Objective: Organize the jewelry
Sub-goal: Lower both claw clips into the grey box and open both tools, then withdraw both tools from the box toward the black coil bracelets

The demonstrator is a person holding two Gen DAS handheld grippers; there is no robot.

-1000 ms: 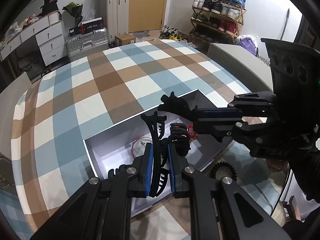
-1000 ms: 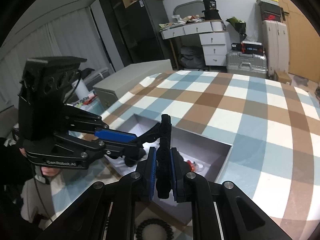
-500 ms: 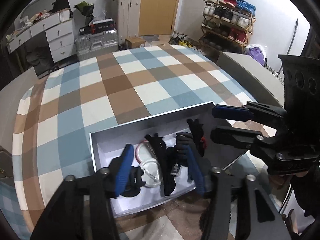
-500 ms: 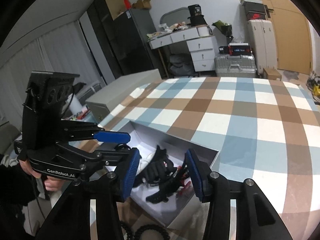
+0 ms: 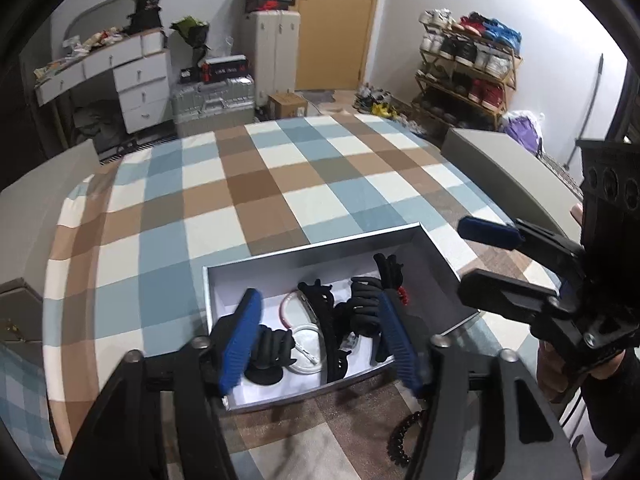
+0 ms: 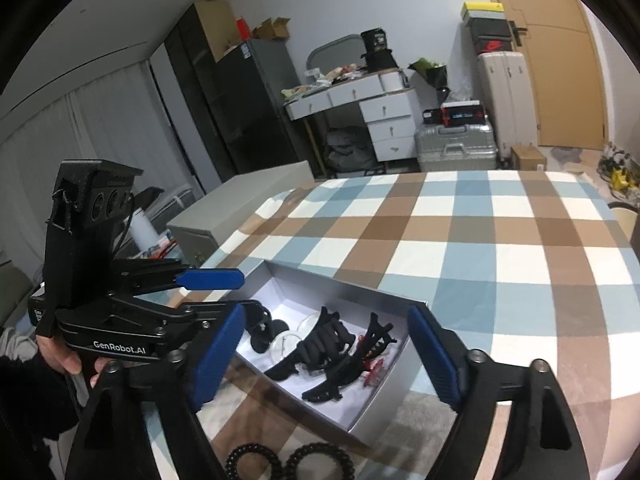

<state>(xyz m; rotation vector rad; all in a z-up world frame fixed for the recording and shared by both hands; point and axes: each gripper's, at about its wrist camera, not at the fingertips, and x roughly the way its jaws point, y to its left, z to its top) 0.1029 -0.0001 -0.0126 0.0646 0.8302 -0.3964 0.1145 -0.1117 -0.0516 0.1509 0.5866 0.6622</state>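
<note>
Cluttered bedroom, checked blue-brown-white cloth over the table (image 5: pixel 280 184); shallow grey cardboard box with a white floor (image 5: pixel 304 254) sits at its near edge.

Left gripper (image 5: pixel 320 336): jaws have just been opening, nothing between the blue pads, released, hovering over the box's near wall. Right gripper (image 6: pixel 324 356): same, jaws just opened wide, empty, over the box's near-right corner. Looks like both dropped their loads straight in, hence the pile directly under each claw.

Task items: black plastic claw hair clips (image 6: pixel 332 344) heaped mid-box, tangled. In the left view the long curved clip (image 5: pixel 326 328) runs far wall to near wall, teeth facing sideways; a second clip (image 5: pixel 390 270) leans toward the far-right corner. Clear-pink round bangle (image 5: pixel 294 310) lies flat, left of centre. Small red piece (image 6: pixel 374 376) beneath the clips, type unclear.

Still outside on the cloth, just beside the near wall: two black coiled hair ties (image 6: pixel 252 462). Probably next in.
</note>
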